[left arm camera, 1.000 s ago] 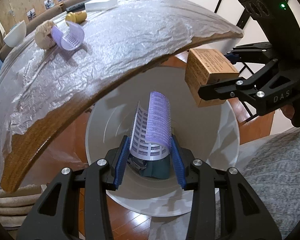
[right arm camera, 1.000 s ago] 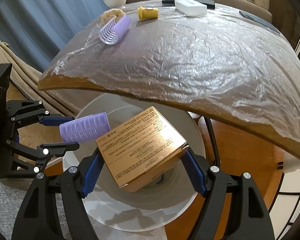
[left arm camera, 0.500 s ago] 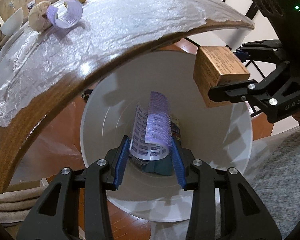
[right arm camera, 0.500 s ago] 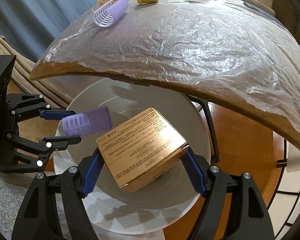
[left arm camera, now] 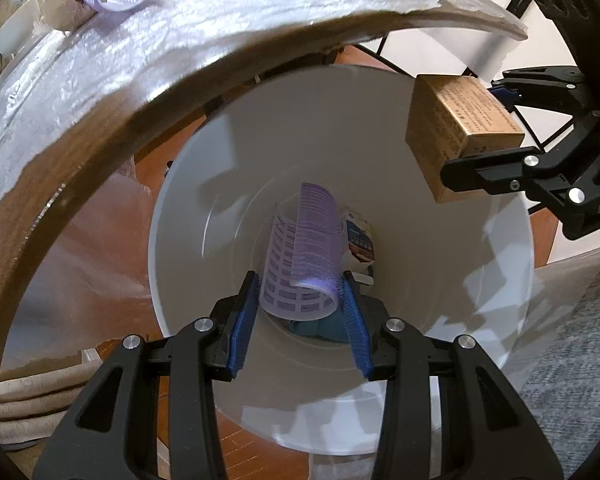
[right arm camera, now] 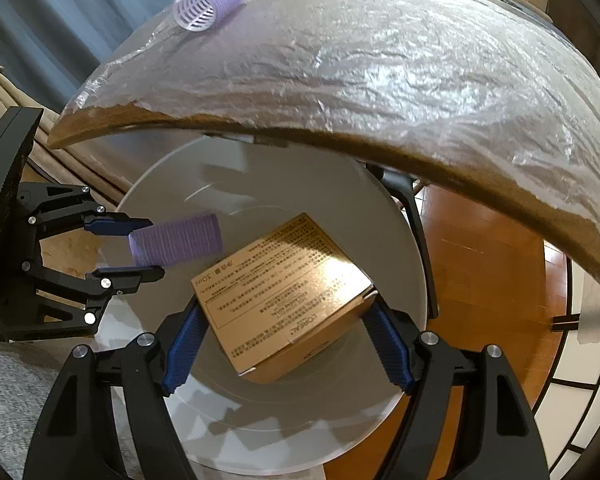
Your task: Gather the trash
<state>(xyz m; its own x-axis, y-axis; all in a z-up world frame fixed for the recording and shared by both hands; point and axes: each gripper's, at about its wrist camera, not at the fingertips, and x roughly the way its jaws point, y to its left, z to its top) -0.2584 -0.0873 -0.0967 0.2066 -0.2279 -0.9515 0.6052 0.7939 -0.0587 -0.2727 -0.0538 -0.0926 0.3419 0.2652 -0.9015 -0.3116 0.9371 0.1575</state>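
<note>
- Left tongs point(left arm camera: 300, 316) are gripping a purple hair roller point(left arm camera: 308, 256), set narrow, holding it over the middle of the white bin point(left arm camera: 500, 320).
- Right tongs point(right arm camera: 288, 340) are clamping a gold box point(right arm camera: 284, 292), spread fairly wide, hanging it above the bin's mouth at about 2 o'clock in the left view.
- Both are poised for the drop; my read is the next move is simply letting go, each piece falling clear inside the rim.
- Some trash is already lying at the bottom.
- The table point(right arm camera: 380, 80) edge is overhanging the bin from 12 o'clock, so room is opening toward 6 o'clock.
- Another roller point(right arm camera: 210, 0) is waiting on the table at 11 o'clock.
</note>
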